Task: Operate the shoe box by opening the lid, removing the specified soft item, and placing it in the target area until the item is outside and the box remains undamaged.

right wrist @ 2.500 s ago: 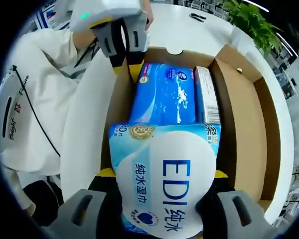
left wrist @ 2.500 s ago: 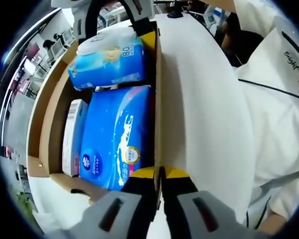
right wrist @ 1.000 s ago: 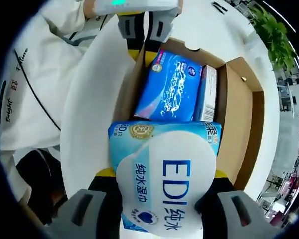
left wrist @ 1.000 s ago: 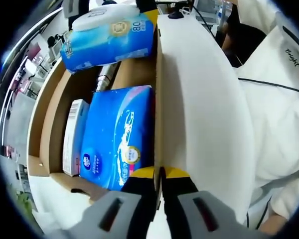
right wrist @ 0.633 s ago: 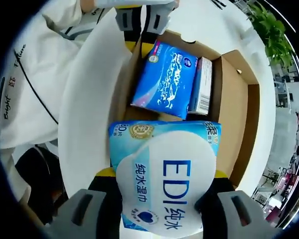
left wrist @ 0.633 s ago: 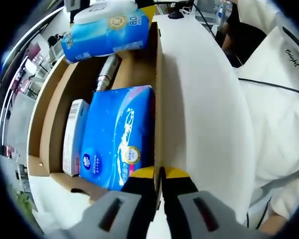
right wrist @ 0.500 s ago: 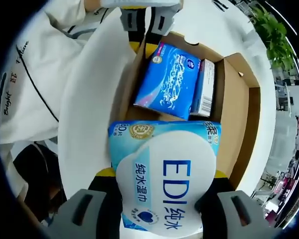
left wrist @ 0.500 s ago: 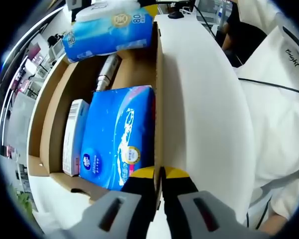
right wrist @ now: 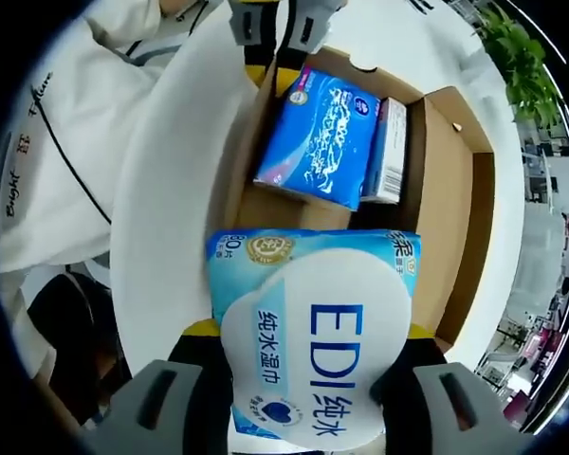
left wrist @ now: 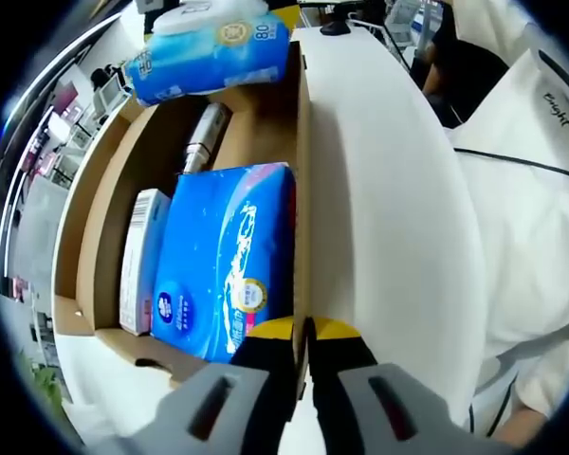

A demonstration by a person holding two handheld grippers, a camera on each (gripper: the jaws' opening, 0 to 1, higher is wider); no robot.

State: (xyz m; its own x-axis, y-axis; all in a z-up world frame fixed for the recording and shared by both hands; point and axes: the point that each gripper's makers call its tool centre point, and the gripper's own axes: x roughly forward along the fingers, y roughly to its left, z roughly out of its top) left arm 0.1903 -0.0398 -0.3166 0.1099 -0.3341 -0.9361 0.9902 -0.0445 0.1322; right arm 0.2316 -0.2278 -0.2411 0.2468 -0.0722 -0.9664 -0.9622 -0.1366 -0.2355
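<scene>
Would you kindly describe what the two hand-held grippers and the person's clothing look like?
The left hand-held gripper has grey moulded jaws with dark slots, black inner faces and yellow tips. The right hand-held gripper has the same grey, black and yellow make-up. The person wears a white garment with black piping and lettering.

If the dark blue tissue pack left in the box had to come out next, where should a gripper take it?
Judging by its pose, come from above and pinch the blue tissue pack across its narrow width at the end nearer the metal cylinder, where bare box floor shows. It lies flat, wedged between the small carton and the wall.
</scene>
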